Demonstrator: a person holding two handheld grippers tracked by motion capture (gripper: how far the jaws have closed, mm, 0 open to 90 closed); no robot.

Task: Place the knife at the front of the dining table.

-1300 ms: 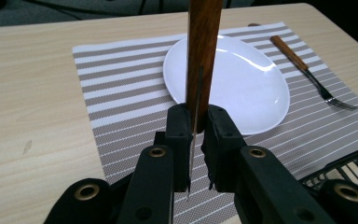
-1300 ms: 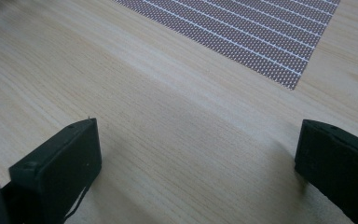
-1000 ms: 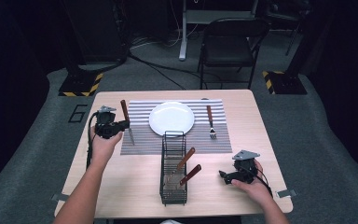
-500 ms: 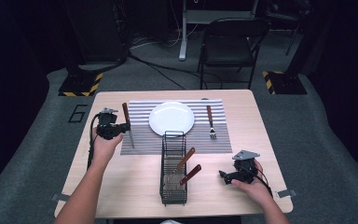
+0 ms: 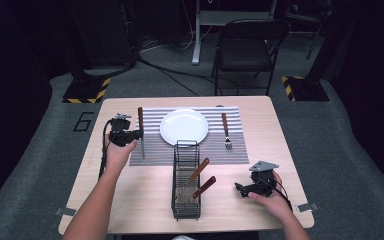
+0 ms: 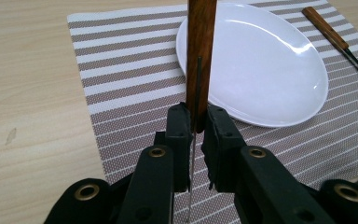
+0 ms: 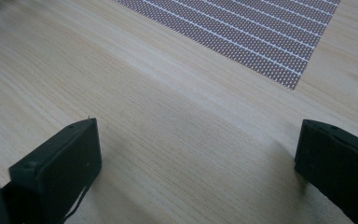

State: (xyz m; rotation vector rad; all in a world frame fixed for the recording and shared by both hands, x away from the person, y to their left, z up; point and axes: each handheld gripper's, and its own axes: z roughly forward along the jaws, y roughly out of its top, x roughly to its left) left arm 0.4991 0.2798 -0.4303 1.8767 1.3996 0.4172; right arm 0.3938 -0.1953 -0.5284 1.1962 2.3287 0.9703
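The left gripper (image 6: 196,135) is clamped on a wooden-handled knife (image 6: 200,60), probably a table knife, held over the striped placemat (image 6: 121,70) just left of the white plate (image 6: 261,65). The right gripper (image 7: 196,154) rests near the table (image 7: 168,116), its jaws spread wide with nothing between them.

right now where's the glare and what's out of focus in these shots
Left gripper view: overhead light glares on the white plate; the jaws at the bottom edge look slightly soft, the wooden-handled knife fairly sharp. Right gripper view: the top left corner of the table blurs. High view: bright table, dark surroundings.
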